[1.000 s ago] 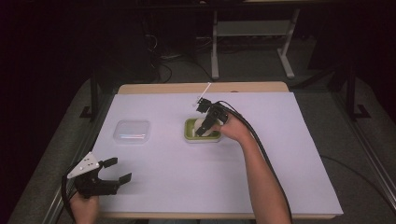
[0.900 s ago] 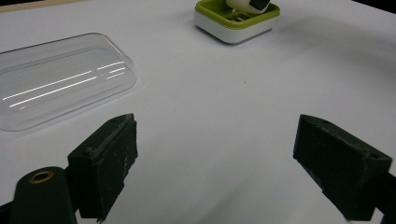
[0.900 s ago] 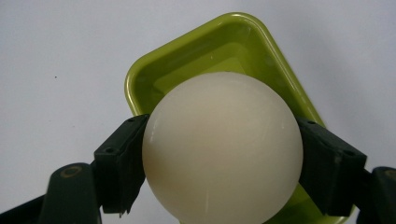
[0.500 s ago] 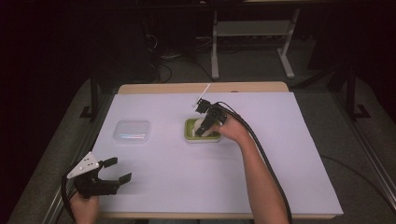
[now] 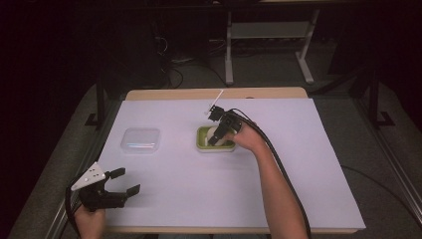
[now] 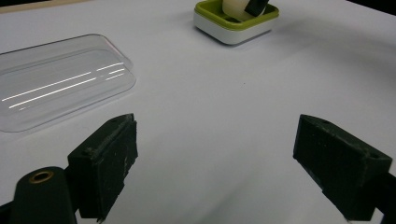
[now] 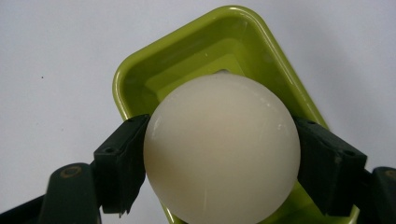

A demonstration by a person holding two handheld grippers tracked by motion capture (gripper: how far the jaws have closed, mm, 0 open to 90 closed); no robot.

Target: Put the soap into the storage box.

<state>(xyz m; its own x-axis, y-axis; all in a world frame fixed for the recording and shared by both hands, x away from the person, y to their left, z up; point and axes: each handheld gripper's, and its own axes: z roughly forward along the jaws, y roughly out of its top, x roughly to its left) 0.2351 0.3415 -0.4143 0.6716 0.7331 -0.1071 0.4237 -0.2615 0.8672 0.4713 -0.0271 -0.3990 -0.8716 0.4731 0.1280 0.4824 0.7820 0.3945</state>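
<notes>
Right gripper (image 7: 219,172): pinching white ball (image 7: 220,149) from both sides, over green tray (image 7: 140,79).
Green tray: mid-counter, ball inside or just above, cannot tell.
Left gripper (image 6: 215,163): spread wide, nothing between.
Clear lid (image 6: 56,84): flat on counter (image 5: 298,164), left of tray.

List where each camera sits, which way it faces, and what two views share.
High view: above the person's side, looking forward and down on the table; both forearms, left gripper, right gripper.
Left gripper view: on the left gripper, looking across the table at lid and tray; open jaws.
Right gripper view: on the right gripper, looking down; jaws clamp the ball.
All share the tray.
</notes>
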